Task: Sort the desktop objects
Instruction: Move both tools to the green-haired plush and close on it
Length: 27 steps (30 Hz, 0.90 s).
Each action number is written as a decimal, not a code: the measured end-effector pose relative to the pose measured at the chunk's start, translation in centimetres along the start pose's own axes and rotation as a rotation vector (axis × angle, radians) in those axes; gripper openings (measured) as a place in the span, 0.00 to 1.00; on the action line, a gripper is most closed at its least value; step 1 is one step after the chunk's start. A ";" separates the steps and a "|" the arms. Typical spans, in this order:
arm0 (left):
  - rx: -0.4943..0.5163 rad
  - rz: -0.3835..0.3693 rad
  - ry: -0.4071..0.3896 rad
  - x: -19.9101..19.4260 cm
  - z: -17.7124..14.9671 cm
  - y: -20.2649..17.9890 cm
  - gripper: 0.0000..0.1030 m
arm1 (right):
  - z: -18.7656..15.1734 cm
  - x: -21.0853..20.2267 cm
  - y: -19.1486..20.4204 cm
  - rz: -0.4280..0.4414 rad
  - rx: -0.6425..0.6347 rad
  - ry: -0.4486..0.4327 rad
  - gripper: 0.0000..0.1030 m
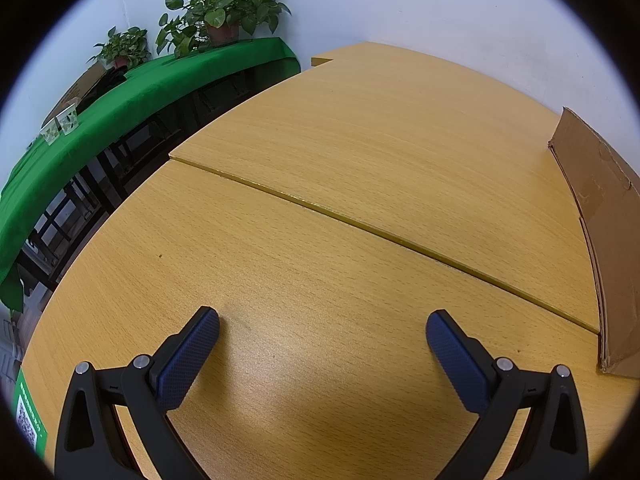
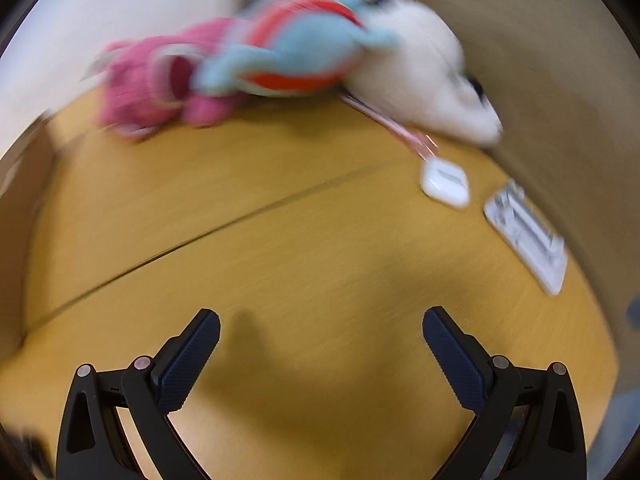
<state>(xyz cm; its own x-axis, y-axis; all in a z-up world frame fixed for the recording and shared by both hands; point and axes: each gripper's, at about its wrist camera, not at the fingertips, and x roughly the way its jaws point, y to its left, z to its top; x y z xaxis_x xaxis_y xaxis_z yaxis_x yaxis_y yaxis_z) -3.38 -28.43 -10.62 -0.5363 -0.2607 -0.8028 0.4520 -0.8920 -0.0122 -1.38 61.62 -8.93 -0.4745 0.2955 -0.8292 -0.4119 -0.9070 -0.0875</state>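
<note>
Ahead of right claw [image 2: 321, 322] | plush toys [image 2: 280, 56] | well apart

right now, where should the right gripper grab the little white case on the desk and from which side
Judging from the blurred right wrist view, the small white case lies flat and apart from the toys. The right gripper, open, could descend from above, fingers closing across its narrower width; its low rounded edges offer little side purchase.

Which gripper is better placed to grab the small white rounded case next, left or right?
Right. The right gripper is open and faces the small white rounded case. The left gripper, also open, faces only bare wooden tabletop and a cardboard box.
</note>
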 end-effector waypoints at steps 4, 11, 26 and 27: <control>-0.002 0.007 0.050 -0.1 0.2 -0.7 0.97 | -1.3 -8.0 5.0 0.125 -0.218 -0.149 1.00; 0.110 -0.234 -0.231 -15.8 -2.4 -4.5 0.93 | -6.2 -23.5 14.8 0.447 -0.638 -0.441 1.00; 0.214 -0.783 0.146 -22.9 -18.7 -10.9 0.99 | -20.0 -20.3 33.5 0.960 -1.008 0.043 1.00; 0.172 -0.796 0.177 -21.9 -18.9 -10.6 0.99 | -20.4 -20.5 33.5 0.940 -0.990 0.058 1.00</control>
<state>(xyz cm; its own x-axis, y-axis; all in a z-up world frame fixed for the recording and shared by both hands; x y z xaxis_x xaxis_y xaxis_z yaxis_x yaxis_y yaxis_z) 17.06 -6.31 -4.17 -0.5231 0.5205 -0.6748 -0.1374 -0.8330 -0.5360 10.42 19.02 -6.13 -0.2209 -0.5364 -0.8145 0.7805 -0.5980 0.1822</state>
